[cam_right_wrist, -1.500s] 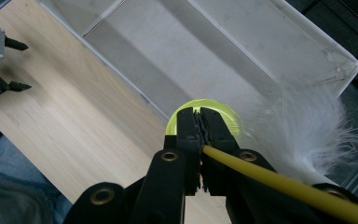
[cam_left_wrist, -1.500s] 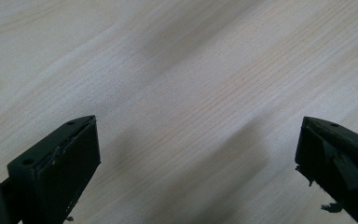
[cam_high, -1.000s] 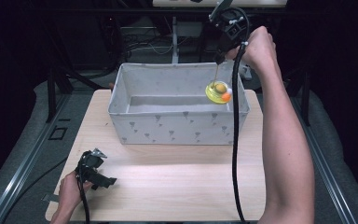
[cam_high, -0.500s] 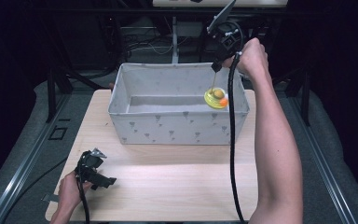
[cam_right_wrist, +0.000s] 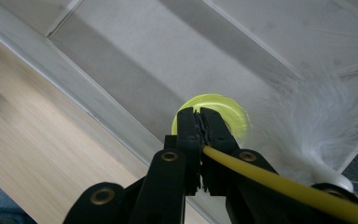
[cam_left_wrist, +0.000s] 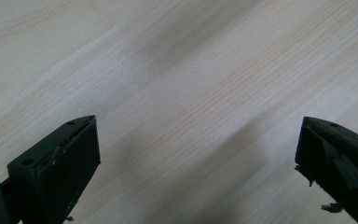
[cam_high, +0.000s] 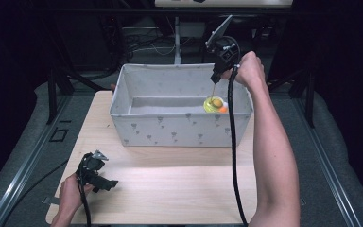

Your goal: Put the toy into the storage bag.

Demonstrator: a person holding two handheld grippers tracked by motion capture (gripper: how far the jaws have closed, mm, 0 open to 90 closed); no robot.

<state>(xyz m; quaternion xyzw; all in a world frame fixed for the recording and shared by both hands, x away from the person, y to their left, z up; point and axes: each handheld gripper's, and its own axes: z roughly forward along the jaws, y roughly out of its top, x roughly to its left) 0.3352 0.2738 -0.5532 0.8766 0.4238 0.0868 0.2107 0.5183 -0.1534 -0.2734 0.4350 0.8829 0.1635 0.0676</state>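
Lowering is the step in hand, by my reading: the right gripper (cam_high: 214,78) is hanging over the far right corner of the grey fabric bin (cam_high: 170,130), its jaws clamped tight on a thin yellow rod (cam_right_wrist: 270,179), with a yellow disc (cam_high: 213,104) dangling at the rod's lower end, inside the bin and close to its right wall. Something orange (cam_high: 223,109) is sitting just beside the disc; whether it belongs to the toy I cannot tell. In the right gripper view the disc (cam_right_wrist: 212,119) is showing just past the shut jaw tips, over the bin's pale floor. To do this well, the hand should be coming straight down, keeping the rod upright so the disc is not swinging into the wall, and the jaws should be parting only once the disc is resting on the floor. Meanwhile the left gripper (cam_high: 94,170) is sitting low over the near left of the table (cam_high: 170,179), well apart from the bin, its jaws standing wide with bare wood between them.
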